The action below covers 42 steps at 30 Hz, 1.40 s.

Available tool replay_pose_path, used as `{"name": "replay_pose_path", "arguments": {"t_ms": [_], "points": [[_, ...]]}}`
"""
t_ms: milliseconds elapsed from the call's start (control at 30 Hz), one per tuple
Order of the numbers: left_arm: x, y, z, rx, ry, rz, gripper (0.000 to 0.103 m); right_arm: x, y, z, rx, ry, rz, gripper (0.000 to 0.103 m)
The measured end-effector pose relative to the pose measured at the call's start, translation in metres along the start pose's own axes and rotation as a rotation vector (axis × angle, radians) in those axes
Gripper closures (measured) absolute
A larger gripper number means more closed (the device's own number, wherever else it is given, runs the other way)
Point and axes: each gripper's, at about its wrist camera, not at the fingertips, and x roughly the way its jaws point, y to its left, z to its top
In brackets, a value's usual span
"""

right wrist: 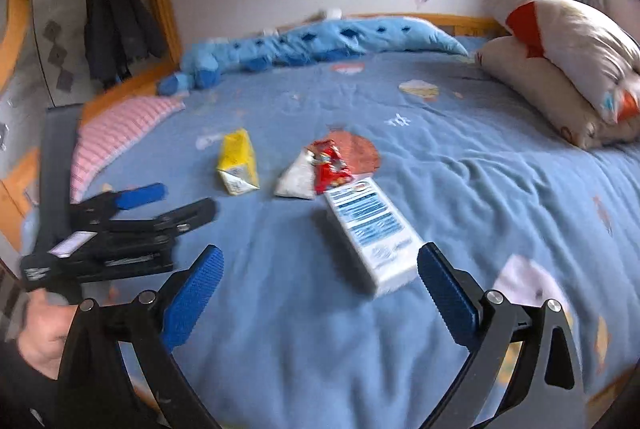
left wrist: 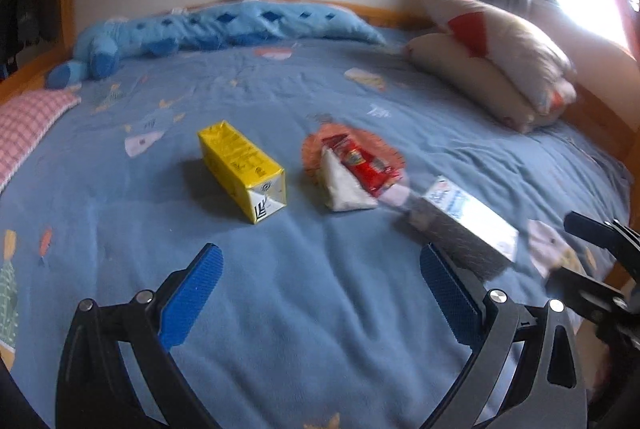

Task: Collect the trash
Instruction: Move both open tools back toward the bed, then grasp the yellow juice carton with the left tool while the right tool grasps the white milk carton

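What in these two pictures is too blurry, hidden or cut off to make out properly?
- White carton: left wrist view, print lost to motion blur.
- Red wrapper: both views, label too small and blurred.
- Yellow carton: its far side is hidden in both views.
- Pillows: right wrist view, cut off by the frame edge.

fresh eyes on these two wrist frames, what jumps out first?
The litter in the middle of the blue bedspread: a yellow carton lying on its side, a red snack wrapper over a white packet to its right, and a white-and-blue box nearest the right gripper. Both the right and the left gripper hover with jaws wide open, holding nothing. Behind, a long blue plush toy lies along the wall.
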Motion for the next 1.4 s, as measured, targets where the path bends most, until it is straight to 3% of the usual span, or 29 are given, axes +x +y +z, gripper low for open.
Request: {"name": "replay_pose_path", "arguments": {"t_ms": [333, 433, 467, 733, 867, 1067, 1100, 1167, 1267, 1400], "points": [[0.041, 0.008, 0.006, -0.016, 0.063, 0.023, 0.004, 0.084, -0.026, 0.014, -0.030, 0.133, -0.016, 0.015], [0.049, 0.011, 0.010, -0.023, 0.066, 0.042, 0.004, 0.108, -0.028, 0.015, -0.033, 0.205, -0.029, 0.044], [0.051, 0.013, 0.012, -0.033, 0.067, 0.045, 0.004, 0.111, -0.028, 0.015, -0.027, 0.206, -0.023, 0.046], [0.071, 0.031, 0.034, -0.130, 0.059, 0.075, 0.004, 0.093, 0.004, 0.032, -0.039, 0.114, -0.008, 0.048], [0.086, 0.040, 0.054, -0.193, 0.060, 0.100, 0.004, 0.089, 0.008, 0.046, 0.054, 0.090, 0.037, 0.048], [0.135, 0.060, 0.085, -0.288, 0.138, 0.132, 0.006, 0.099, 0.013, 0.049, 0.114, 0.081, 0.086, 0.048], [0.141, 0.062, 0.087, -0.285, 0.152, 0.134, 0.013, 0.101, 0.013, 0.048, 0.118, 0.087, 0.094, 0.048], [0.153, 0.065, 0.090, -0.267, 0.180, 0.132, 0.042, 0.103, 0.014, 0.046, 0.106, 0.094, 0.089, 0.048], [0.162, 0.068, 0.088, -0.253, 0.200, 0.137, 0.061, 0.106, 0.013, 0.045, 0.114, 0.097, 0.095, 0.048], [0.154, 0.068, 0.081, -0.225, 0.174, 0.092, 0.062, 0.104, 0.010, 0.045, 0.120, 0.086, 0.096, 0.048]]}}
